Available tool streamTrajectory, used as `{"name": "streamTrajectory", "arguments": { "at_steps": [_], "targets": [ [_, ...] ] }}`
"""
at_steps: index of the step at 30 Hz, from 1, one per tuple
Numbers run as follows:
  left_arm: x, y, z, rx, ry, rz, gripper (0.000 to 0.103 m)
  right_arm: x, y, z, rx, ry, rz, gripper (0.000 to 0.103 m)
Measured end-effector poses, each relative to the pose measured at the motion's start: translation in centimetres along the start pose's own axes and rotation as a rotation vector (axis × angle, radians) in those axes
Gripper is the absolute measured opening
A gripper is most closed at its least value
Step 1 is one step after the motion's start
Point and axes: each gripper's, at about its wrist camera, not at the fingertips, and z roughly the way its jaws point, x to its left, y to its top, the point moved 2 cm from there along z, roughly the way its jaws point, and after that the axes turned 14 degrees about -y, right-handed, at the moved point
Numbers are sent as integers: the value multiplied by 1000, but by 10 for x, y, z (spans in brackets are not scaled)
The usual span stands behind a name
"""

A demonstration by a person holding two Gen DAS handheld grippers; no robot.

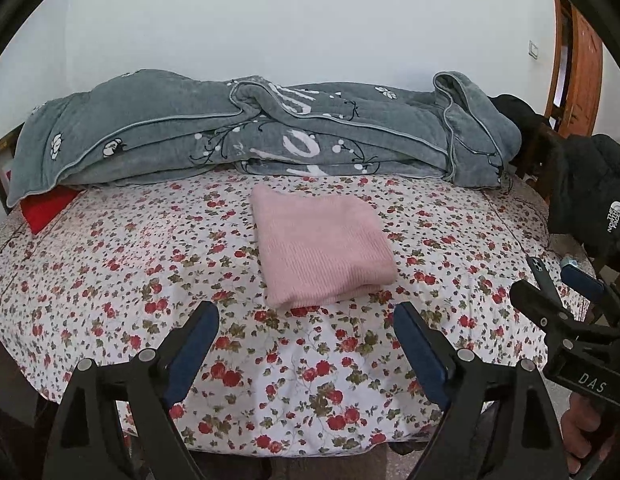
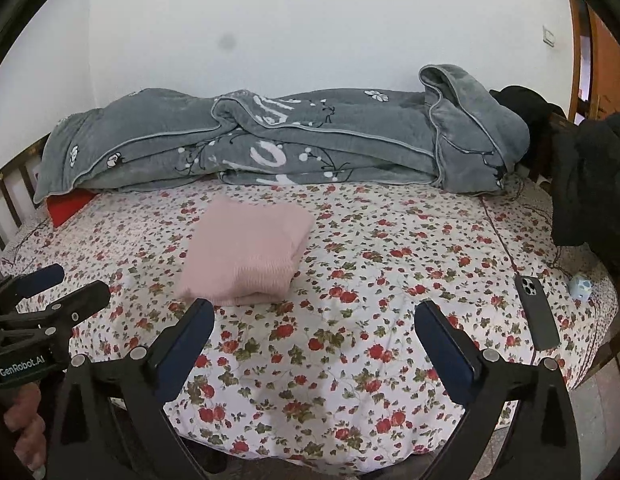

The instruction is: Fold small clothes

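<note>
A pink knit garment (image 1: 322, 244) (image 2: 245, 252) lies folded into a thick rectangle on the floral bed sheet (image 1: 109, 280) (image 2: 390, 280). My left gripper (image 1: 305, 308) hangs open over the sheet just in front of the garment's near edge, with nothing between its blue pads. My right gripper (image 2: 314, 305) is also wide open and empty, hovering to the right of the garment's near corner. Each gripper shows in the other's view: the right one (image 1: 550, 284) at the right edge, the left one (image 2: 79, 280) at the left edge. A hand holds each handle.
A rumpled grey blanket (image 1: 269, 132) (image 2: 269, 140) runs along the wall at the back of the bed. A red item (image 1: 45, 210) peeks from under its left end. A black jacket (image 1: 590, 192) hangs at the right. A phone (image 2: 536, 312) and a small pale-blue cube (image 2: 581, 287) lie near the right edge.
</note>
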Motion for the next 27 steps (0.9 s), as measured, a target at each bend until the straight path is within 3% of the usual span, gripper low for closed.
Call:
{"name": "streamTrajectory", "arguments": {
  "at_steps": [27],
  "targets": [
    [-1,2,-14,-27,7,-7,89,-5,1,-7,-2,0,23,99]
  ]
}}
